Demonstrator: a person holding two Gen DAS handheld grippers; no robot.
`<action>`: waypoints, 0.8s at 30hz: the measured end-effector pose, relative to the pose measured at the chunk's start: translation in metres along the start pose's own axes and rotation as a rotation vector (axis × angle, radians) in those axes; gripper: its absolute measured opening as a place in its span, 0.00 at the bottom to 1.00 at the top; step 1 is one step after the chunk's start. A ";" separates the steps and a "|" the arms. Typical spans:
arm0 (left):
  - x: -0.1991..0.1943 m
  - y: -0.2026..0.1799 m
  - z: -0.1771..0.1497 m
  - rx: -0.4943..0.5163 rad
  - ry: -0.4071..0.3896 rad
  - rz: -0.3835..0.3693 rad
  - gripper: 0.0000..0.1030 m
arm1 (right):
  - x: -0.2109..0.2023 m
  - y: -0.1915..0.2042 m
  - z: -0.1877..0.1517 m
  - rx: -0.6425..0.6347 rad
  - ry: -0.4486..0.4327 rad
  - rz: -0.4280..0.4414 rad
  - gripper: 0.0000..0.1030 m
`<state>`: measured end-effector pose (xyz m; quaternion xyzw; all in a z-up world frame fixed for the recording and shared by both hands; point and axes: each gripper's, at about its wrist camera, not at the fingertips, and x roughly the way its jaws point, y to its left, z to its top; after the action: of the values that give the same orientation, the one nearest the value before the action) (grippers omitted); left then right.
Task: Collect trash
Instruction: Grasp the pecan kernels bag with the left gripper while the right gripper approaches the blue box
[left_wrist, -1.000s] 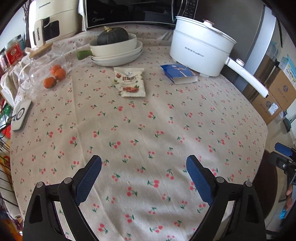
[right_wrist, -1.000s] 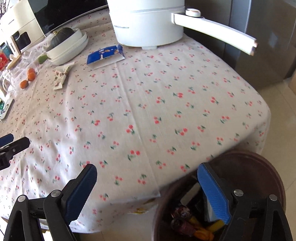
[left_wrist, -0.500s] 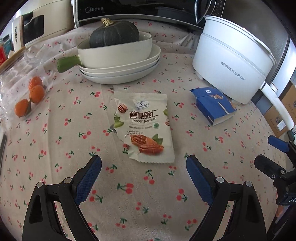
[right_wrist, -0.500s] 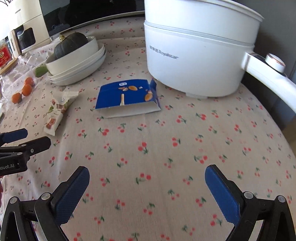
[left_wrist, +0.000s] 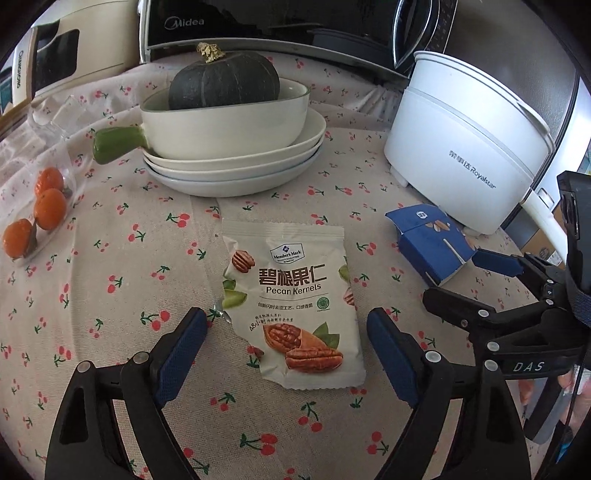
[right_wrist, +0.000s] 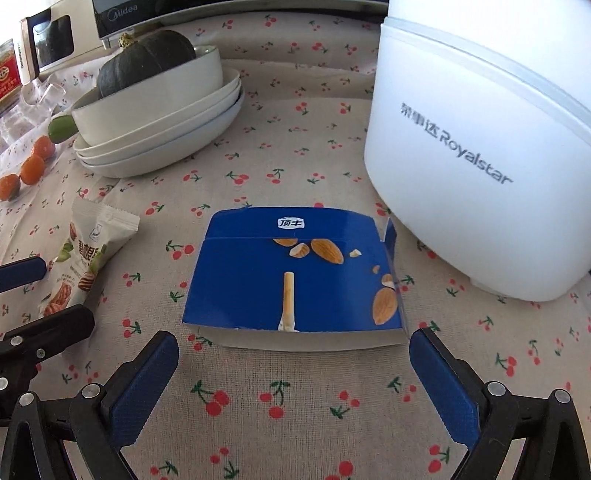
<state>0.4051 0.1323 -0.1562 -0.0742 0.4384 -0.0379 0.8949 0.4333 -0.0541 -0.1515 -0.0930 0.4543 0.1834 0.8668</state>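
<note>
A white pecan-kernel packet (left_wrist: 291, 295) lies flat on the cherry-print tablecloth (left_wrist: 129, 258). My left gripper (left_wrist: 284, 325) stands over its near end, one finger on each side. Its jaws are closing, but the pads (left_wrist: 181, 347) are clear of the packet. A flattened blue almond-stick box (right_wrist: 295, 280) lies beside the white pot. My right gripper (right_wrist: 293, 347) is wide open just short of the box's near edge, touching nothing. In the right wrist view the packet (right_wrist: 92, 254) and the left gripper (right_wrist: 48, 295) show at the left. In the left wrist view the box (left_wrist: 428, 240) and the right gripper (left_wrist: 452, 278) show at the right.
A white electric pot (left_wrist: 461, 147) stands right behind the blue box. Stacked plates (left_wrist: 236, 170) carry a bowl with a dark green squash (left_wrist: 221, 81). Oranges in a clear bag (left_wrist: 40, 210) lie at the left. A microwave (left_wrist: 277, 22) lines the back.
Both grippers moved forward across the table, the left to the pecan packet and the right to the blue box. The brown trash bin left the right wrist view. The left jaws narrowed slightly.
</note>
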 end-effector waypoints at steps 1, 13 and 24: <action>-0.001 0.000 0.000 -0.003 -0.003 -0.005 0.82 | 0.001 0.000 0.001 -0.001 0.003 0.000 1.00; -0.011 0.002 -0.002 -0.010 -0.037 -0.069 0.38 | 0.016 -0.001 0.016 0.013 0.015 -0.031 0.94; -0.052 -0.010 -0.023 0.024 0.010 -0.100 0.04 | -0.031 0.005 -0.020 -0.029 0.058 0.002 0.40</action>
<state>0.3552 0.1269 -0.1283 -0.0849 0.4381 -0.0883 0.8905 0.3999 -0.0636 -0.1378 -0.1103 0.4765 0.1882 0.8517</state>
